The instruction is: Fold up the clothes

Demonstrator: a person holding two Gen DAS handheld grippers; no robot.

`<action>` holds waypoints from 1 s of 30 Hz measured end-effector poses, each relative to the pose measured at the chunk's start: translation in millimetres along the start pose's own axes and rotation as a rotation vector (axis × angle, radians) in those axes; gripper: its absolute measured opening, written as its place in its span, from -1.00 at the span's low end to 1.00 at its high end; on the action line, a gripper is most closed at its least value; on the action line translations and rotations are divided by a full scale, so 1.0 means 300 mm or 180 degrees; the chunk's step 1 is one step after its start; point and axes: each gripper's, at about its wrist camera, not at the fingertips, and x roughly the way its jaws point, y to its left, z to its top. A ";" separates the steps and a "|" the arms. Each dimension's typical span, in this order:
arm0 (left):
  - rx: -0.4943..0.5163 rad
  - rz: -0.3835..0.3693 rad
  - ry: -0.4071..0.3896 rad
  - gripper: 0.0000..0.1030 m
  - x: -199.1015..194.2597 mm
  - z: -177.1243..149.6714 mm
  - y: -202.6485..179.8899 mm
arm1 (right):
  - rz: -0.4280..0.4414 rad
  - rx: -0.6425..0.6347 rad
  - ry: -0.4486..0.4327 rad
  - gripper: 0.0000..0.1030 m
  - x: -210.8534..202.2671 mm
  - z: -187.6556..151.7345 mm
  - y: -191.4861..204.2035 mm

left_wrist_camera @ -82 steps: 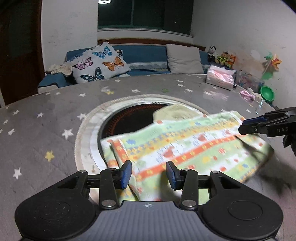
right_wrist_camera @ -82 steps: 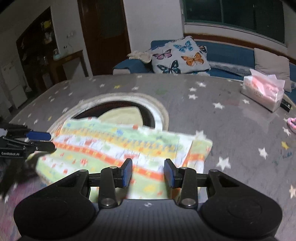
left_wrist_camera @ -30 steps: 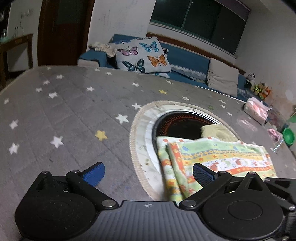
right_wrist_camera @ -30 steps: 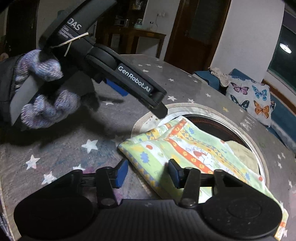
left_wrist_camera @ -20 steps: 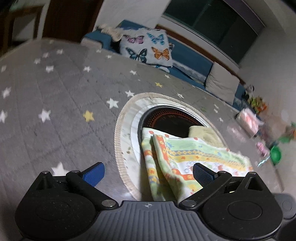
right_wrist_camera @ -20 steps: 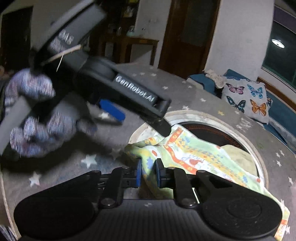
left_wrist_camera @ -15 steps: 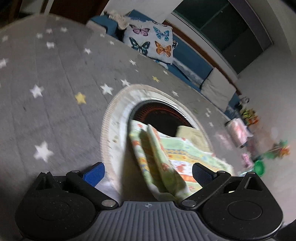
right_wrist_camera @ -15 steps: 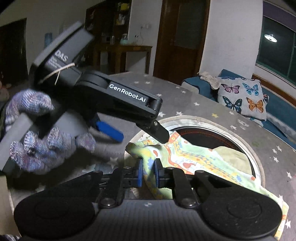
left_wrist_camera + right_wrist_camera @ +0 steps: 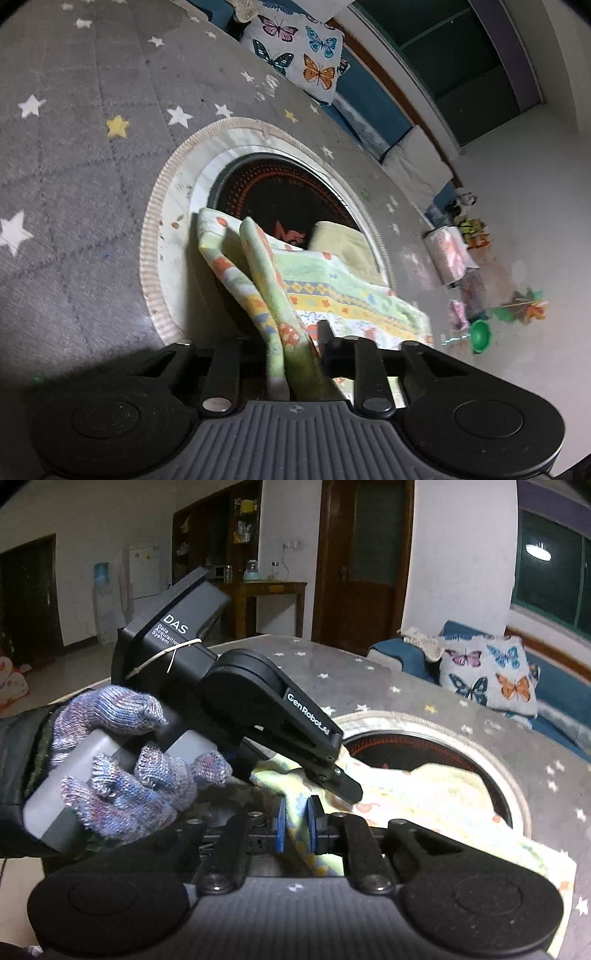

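Looking along your left tongs (image 9: 295, 343), you see the patterned cloth (image 9: 332, 291) running up from the counter (image 9: 74, 184) straight into the gap between the two fingers. Its two folded edges rise side by side and disappear between the jaws, which are closing with the fabric pinched between them. The rest of the cloth lies spread beyond the tongs, across the round dark opening (image 9: 280, 199) in the counter and over a pale yellow piece (image 9: 343, 243) behind it. Your tongs tilt downward and sit rolled, so the counter slants across the view.

From your right tongs (image 9: 295, 821), the same cloth (image 9: 424, 794) has its near corner clamped between the blue pads (image 9: 280, 823), which are drawn nearly together on the fabric. The cloth trails away to the right over the round opening (image 9: 399, 746). Your gloved left hand (image 9: 122, 760) holds its tongs (image 9: 332, 775) just above and to the left, angled down towards the right, with the tips touching the bunched edge right beside your right tongs. Both grips sit close together on that same end of the cloth.
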 end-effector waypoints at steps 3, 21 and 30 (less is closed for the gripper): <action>0.0055 0.0091 -0.0009 -0.64 0.006 -0.003 -0.004 | -0.0079 0.0176 0.0001 -0.73 -0.028 -0.016 -0.062; 0.0259 0.0288 -0.0056 -0.64 0.017 -0.013 -0.023 | -0.1488 0.1161 0.0280 -0.37 -0.060 -0.211 -0.598; 0.0375 0.0352 -0.0096 -0.64 0.019 -0.011 -0.033 | -0.1418 0.1557 0.0187 -0.16 -0.057 -0.235 -0.660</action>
